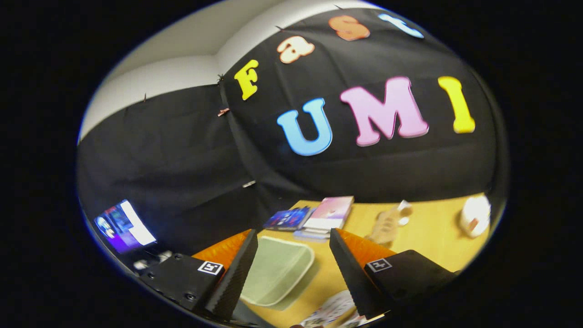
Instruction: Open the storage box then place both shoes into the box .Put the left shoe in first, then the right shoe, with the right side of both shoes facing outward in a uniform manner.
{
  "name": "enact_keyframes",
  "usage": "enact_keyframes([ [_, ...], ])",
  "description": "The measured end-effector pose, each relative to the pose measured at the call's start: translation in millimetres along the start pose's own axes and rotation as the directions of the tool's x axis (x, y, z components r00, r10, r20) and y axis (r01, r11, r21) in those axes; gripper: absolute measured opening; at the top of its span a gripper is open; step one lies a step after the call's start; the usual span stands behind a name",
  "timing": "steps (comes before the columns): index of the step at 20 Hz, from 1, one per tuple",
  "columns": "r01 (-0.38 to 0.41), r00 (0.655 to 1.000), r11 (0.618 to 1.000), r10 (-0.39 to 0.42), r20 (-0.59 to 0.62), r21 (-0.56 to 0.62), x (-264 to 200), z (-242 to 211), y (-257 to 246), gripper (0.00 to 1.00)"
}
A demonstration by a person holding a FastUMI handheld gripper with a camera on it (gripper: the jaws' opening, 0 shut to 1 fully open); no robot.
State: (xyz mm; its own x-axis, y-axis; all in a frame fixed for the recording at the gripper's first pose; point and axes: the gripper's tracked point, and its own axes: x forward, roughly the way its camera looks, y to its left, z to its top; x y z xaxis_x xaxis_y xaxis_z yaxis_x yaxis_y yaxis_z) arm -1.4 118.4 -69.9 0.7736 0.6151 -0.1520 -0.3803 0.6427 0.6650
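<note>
gripper (291, 273): jaws wide, holding nothing | pale green translucent plastic storage box (275, 271): between and just below the fingers, on the yellow wooden table (432, 232) near its left edge | long axis along the fingers.

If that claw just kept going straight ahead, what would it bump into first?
Probably the pale green tray-like container lying on the wooden table, between the open claw's fingers. Beyond it sits a stack of books. Depth is hard to judge here.
</note>
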Motion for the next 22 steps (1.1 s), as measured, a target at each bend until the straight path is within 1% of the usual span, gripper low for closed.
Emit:
enact_keyframes([
  [2,-0.078,0.994,0.983,0.091,-0.068,0.168,12,-26,2,0.98],
  [3,-0.095,0.988,0.969,0.121,-0.099,0.228,18,-40,-3,0.98],
  [6,-0.118,0.956,0.922,0.206,-0.210,0.367,34,-86,-14,0.98],
  [9,-0.136,0.915,0.864,0.297,-0.273,0.485,47,-126,-17,0.98],
  [12,-0.125,0.880,0.812,0.356,-0.314,0.570,60,-159,-26,0.97],
  [14,-0.104,0.867,0.780,0.375,-0.328,0.617,73,-176,-32,0.97],
  [15,-0.095,0.864,0.765,0.381,-0.330,0.637,74,-181,-34,0.97],
  [17,-0.075,0.863,0.746,0.380,-0.332,0.661,85,-197,-41,0.97],
  [19,-0.077,0.858,0.705,0.407,-0.313,0.705,93,-200,-36,0.97],
  [21,-0.073,0.851,0.687,0.420,-0.314,0.723,99,-210,-33,0.96],
  [22,-0.077,0.847,0.671,0.434,-0.307,0.737,101,-212,-29,0.96],
])
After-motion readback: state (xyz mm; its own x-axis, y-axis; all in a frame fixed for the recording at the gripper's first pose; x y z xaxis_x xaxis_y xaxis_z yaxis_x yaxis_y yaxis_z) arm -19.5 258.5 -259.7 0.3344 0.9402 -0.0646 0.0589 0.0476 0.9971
